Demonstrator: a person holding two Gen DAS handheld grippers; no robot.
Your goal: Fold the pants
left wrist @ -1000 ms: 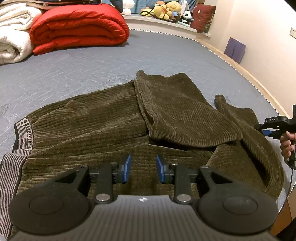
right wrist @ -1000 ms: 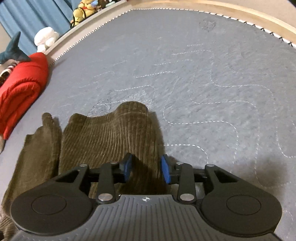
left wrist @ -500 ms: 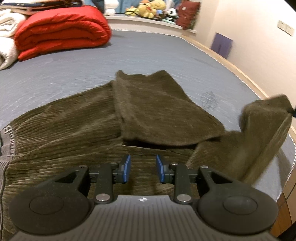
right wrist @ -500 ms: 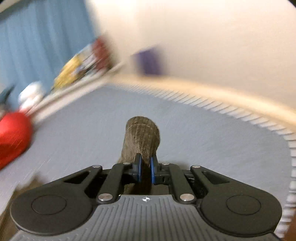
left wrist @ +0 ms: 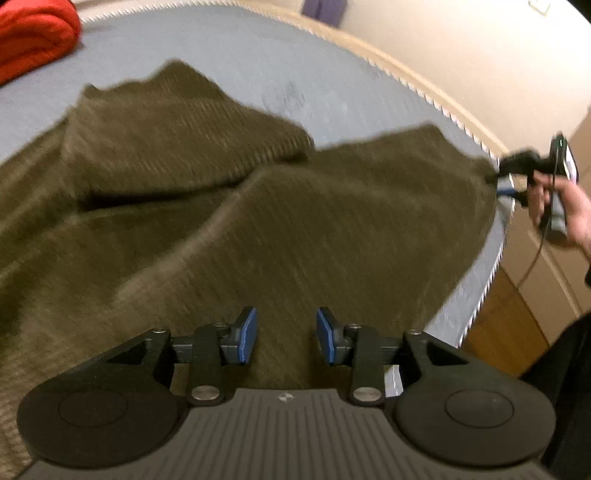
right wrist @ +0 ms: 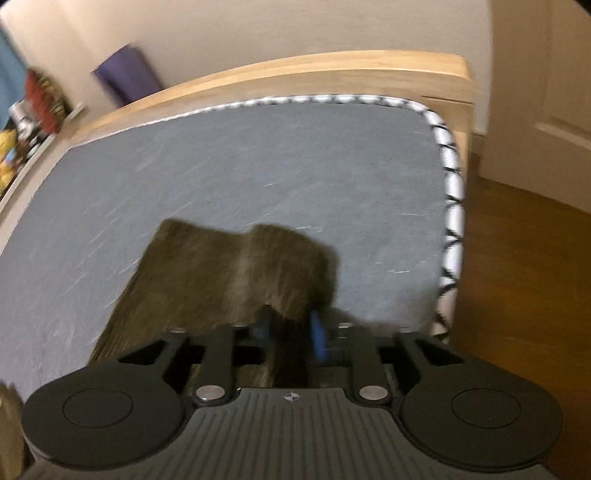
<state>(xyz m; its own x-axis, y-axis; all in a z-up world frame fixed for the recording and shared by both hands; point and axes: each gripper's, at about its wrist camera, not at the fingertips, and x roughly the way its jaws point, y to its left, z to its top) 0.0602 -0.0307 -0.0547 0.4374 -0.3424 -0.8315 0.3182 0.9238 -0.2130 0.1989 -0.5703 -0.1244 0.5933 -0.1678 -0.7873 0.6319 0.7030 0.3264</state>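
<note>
Olive corduroy pants spread across the grey bed, blurred with motion. Left tongs hanging over the near cloth of the pants, blue pads set wide apart, nothing between them. Far out at the pants' right tip, right tongs in a bare hand, pinching the leg end at the bed's corner; cloth stretched in a ridge from there back toward the left tongs. Other leg lying folded over on the pants' far left part. Red quilt at the bed's far left corner, purple object against the wall beyond the bed.

From the right wrist: right tongs drawn narrow, blue pads clamping a dark fold of the pants, leg end fanning forward over the bed. Patterned piping along the bed's right edge, wooden frame beyond it, wood floor right of the bed. Everything smeared; finer detail unreadable.
</note>
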